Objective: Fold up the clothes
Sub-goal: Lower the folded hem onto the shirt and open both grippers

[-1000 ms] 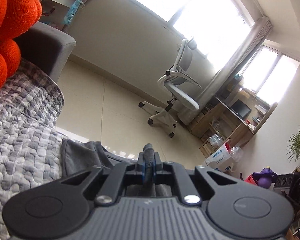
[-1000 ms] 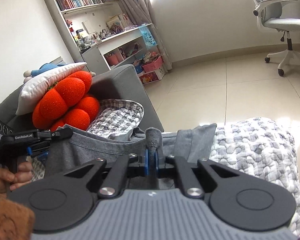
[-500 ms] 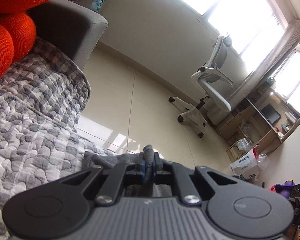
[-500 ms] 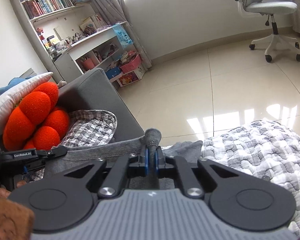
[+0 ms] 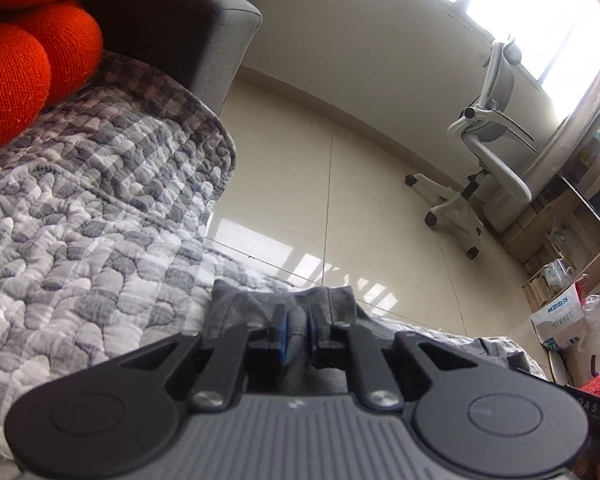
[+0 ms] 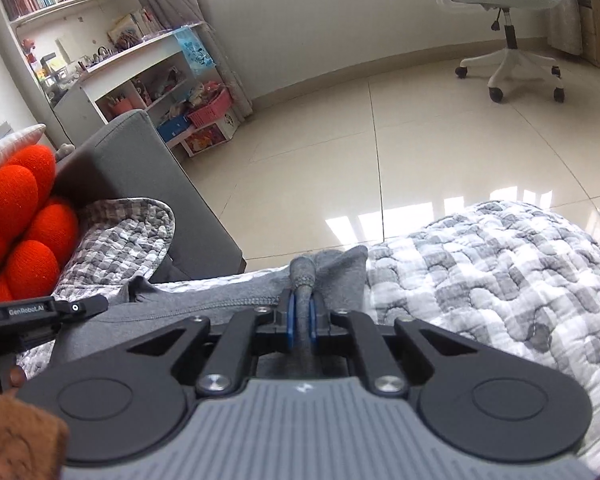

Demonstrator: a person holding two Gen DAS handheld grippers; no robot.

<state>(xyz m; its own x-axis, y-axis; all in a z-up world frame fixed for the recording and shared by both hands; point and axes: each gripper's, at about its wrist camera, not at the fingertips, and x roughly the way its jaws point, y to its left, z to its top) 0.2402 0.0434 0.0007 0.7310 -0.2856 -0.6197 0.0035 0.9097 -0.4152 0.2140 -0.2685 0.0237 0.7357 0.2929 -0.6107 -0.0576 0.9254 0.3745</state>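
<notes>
A grey garment (image 6: 204,300) lies stretched across the quilted grey-and-white cover (image 6: 480,272) of the sofa. My right gripper (image 6: 301,312) is shut on a bunched hem of it, which pokes out past the blue pads. In the left wrist view the same grey garment (image 5: 236,304) is pinched in my left gripper (image 5: 296,326), whose jaws stand a little apart around the thick fold. The left gripper (image 6: 40,312) also shows at the left edge of the right wrist view, held by a hand (image 6: 14,378).
Orange knitted cushions (image 6: 16,216) lean against the grey sofa arm (image 6: 140,168). Beyond the sofa edge is a tiled floor (image 6: 380,128) with a white office chair (image 6: 504,20). Shelves with books and toys (image 6: 152,80) stand at the back left.
Both grippers have carried the garment edge forward and down toward the sofa's front edge. The left jaws now stand slightly wider around the fold. The cushions slid out of the left view.
</notes>
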